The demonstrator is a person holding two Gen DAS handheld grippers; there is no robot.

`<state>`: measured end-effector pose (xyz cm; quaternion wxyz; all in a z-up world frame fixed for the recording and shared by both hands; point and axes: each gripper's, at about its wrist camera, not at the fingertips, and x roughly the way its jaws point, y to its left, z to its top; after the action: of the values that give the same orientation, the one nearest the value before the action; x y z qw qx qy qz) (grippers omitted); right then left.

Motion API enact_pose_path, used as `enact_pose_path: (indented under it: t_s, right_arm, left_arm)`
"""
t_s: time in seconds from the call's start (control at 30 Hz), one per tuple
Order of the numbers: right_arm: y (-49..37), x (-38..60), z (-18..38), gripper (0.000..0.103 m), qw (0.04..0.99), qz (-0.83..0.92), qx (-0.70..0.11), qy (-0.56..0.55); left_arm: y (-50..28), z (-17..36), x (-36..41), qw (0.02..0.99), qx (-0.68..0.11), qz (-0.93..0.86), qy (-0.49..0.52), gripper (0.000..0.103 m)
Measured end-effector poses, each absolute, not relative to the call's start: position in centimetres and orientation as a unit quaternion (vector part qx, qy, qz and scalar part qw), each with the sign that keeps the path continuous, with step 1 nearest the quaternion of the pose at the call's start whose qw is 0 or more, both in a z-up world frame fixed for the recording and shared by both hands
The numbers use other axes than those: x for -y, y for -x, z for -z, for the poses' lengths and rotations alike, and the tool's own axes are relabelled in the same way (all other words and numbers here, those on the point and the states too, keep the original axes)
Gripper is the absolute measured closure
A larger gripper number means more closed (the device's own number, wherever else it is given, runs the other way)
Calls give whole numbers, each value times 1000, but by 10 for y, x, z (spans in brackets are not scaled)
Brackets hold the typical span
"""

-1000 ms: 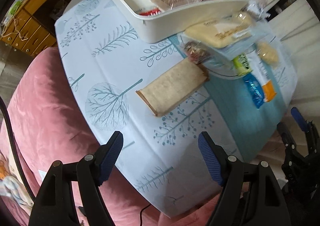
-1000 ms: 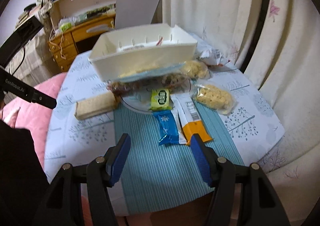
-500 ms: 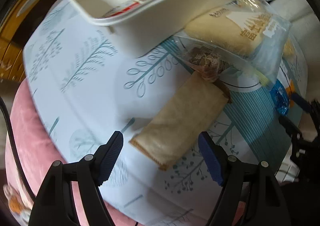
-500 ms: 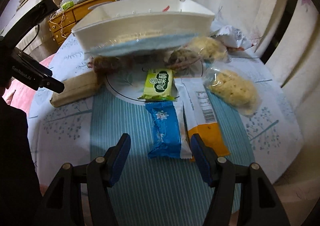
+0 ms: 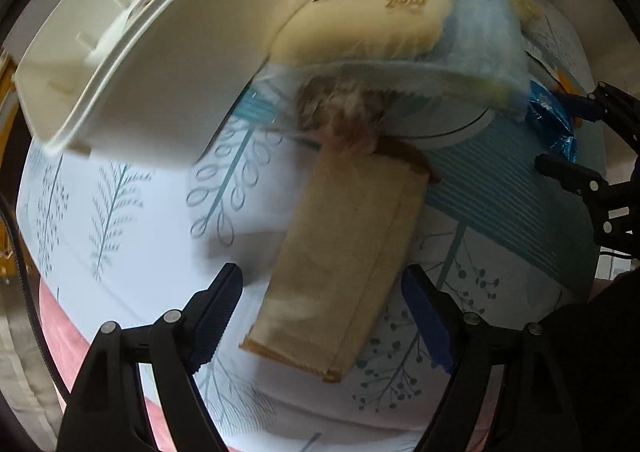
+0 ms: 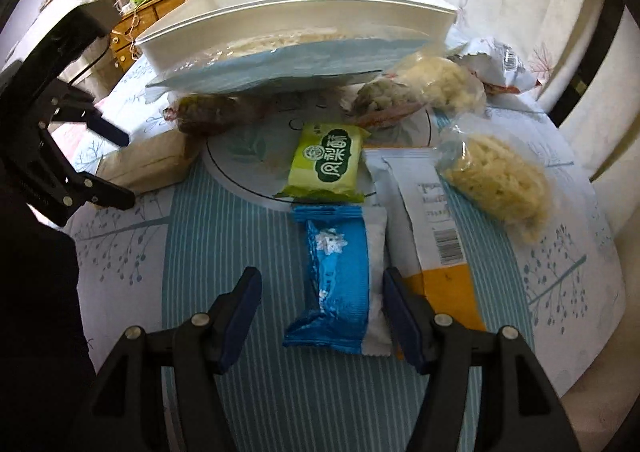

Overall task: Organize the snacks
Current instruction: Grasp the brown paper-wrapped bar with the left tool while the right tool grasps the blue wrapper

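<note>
A flat tan paper packet lies on the tree-print tablecloth, its near end between the blue fingers of my left gripper. That gripper points straight down and its jaws are opening, pads clear of the packet. In the right wrist view a blue foil packet lies on the striped mat between the fingers of my right gripper, which stands open, not pressing on it. The white bin sits at the back with snacks in it. My left gripper shows at the left, over the tan packet.
A green packet lies on a white plate. A white-and-orange packet and a clear bag of pale crackers lie to the right. A big bread bag leans on the bin. A pink cushion borders the table.
Both grippers have sunk closer to the table. The left one rolled and now straddles the tan packet's end, jaws a little wider. The right one now straddles the blue packet.
</note>
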<state>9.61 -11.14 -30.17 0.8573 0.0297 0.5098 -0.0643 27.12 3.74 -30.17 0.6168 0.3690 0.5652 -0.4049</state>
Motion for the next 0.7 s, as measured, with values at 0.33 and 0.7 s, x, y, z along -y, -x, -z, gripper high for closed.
enact_pose_path:
  t_s: [0.33, 0.7]
  right_arm:
    - [-99, 116, 300, 63, 852, 88, -515, -28]
    - [-103, 98, 295, 73, 839, 63, -539, -34]
  left_arm:
    - [-265, 297, -25, 612, -543, 437, -374, 38]
    - [-245, 293, -45, 624, -577, 397, -346, 48]
